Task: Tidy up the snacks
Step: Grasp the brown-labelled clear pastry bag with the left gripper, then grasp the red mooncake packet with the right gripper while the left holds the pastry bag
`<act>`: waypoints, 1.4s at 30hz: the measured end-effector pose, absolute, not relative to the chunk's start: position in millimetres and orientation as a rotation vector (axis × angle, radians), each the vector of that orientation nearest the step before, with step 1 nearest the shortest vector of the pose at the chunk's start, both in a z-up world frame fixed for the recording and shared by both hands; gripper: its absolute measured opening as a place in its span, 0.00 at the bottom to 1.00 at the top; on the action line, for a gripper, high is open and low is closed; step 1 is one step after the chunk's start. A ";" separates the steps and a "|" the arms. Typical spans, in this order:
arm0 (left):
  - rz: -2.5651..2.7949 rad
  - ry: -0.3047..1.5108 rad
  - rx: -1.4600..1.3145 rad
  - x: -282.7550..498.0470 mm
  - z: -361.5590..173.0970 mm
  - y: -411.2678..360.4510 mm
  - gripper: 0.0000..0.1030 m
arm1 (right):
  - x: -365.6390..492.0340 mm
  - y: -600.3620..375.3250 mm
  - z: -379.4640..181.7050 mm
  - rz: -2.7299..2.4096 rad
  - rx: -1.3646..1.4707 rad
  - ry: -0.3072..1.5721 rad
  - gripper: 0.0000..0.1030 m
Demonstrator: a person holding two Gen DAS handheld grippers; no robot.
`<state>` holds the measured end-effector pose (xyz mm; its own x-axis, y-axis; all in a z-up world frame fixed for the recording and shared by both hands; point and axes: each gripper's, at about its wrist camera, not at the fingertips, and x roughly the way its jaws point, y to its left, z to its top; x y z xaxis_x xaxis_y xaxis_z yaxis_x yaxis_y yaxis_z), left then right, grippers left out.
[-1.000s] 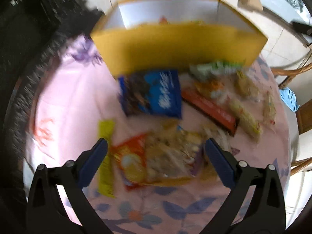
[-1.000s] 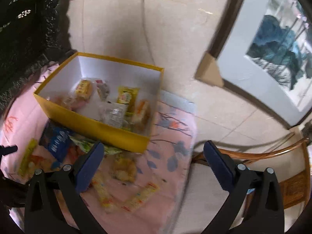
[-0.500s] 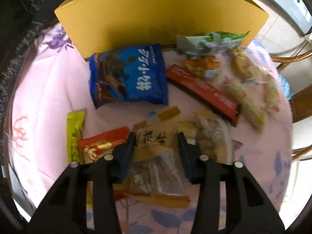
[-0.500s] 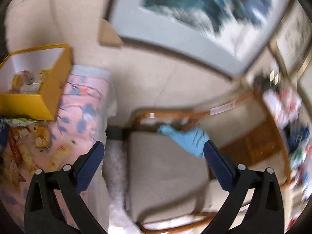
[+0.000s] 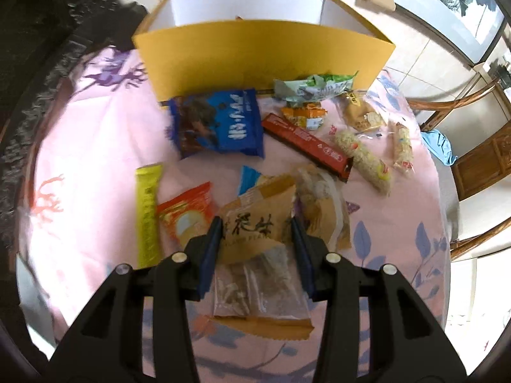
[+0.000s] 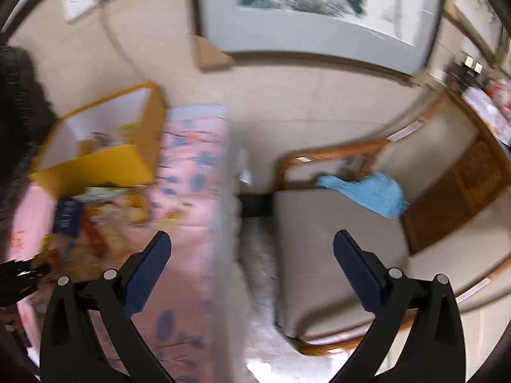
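Observation:
My left gripper (image 5: 255, 234) is shut on a brown pastry packet (image 5: 258, 223) with a clear lower half, held just above the pink tablecloth (image 5: 80, 191). Around it lie an orange-red snack bag (image 5: 186, 217), a yellow-green bar (image 5: 147, 214), a blue cookie bag (image 5: 218, 123), a long red bar (image 5: 306, 142) and a green-white packet (image 5: 314, 87). The yellow box (image 5: 262, 60) stands open behind them. My right gripper (image 6: 252, 249) is open and empty over the table's right edge. The box (image 6: 102, 134) and the snacks show blurred at its left.
Several rice-cake sticks (image 5: 364, 156) and small packets lie at the table's right side. A wooden chair (image 6: 335, 239) with a blue cloth (image 6: 370, 191) stands right of the table. A framed picture (image 6: 313, 16) leans on the floor beyond.
My left gripper closed on the brown packet and has since lifted it back a little from the box. My right gripper swung right, away from the box, toward the chair, staying open.

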<state>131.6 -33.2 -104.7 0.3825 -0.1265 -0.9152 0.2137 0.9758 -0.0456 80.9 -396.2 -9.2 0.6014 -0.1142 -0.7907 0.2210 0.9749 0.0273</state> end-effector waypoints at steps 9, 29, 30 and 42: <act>-0.102 1.059 0.060 62.0 -69.3 38.4 0.42 | 94.6 -284.5 -20.8 0.188 0.085 0.944 0.99; 0.119 1.162 -0.220 -10.6 -98.3 136.5 0.42 | 164.6 -17.9 -147.1 0.308 -0.221 1.075 0.90; 0.120 1.162 -0.225 -10.9 -98.5 137.6 0.42 | 165.8 -16.9 -153.3 0.269 -0.230 1.087 0.78; 0.085 1.107 -0.191 -8.4 -74.5 118.4 0.42 | 156.1 -23.6 -130.7 0.330 -0.138 1.099 0.43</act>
